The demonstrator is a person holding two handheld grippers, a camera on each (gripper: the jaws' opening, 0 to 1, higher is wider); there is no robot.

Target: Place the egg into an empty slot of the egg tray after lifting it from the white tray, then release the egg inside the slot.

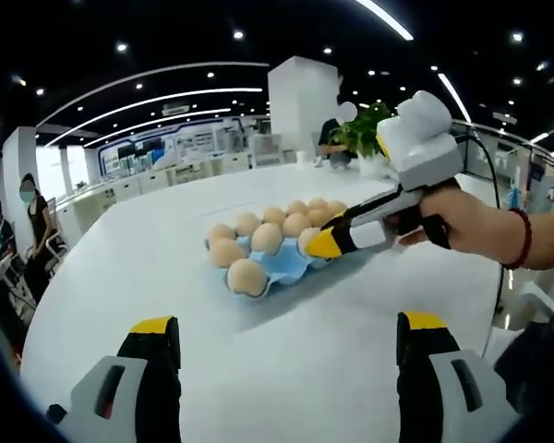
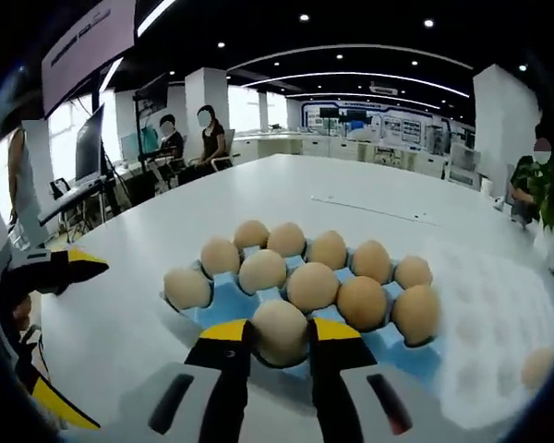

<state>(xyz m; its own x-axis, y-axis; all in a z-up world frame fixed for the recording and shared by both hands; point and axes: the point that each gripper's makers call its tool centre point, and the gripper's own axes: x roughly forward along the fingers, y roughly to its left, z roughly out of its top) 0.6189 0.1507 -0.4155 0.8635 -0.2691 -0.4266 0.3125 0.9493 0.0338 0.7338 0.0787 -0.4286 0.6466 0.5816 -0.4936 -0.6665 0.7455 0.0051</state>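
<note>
Blue egg tray (image 2: pixel 223 312) holds ten eggs; your right tongs (image 2: pixel 279 343) are clamped on the front egg (image 2: pixel 280 330), left tongs (image 1: pixel 286 325) apart over the surface (image 1: pixel 148 249).

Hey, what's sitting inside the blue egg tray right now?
The blue egg tray holds about eleven brown eggs; the right gripper grips the nearest egg. Its slot is hidden by the jaws.
</note>
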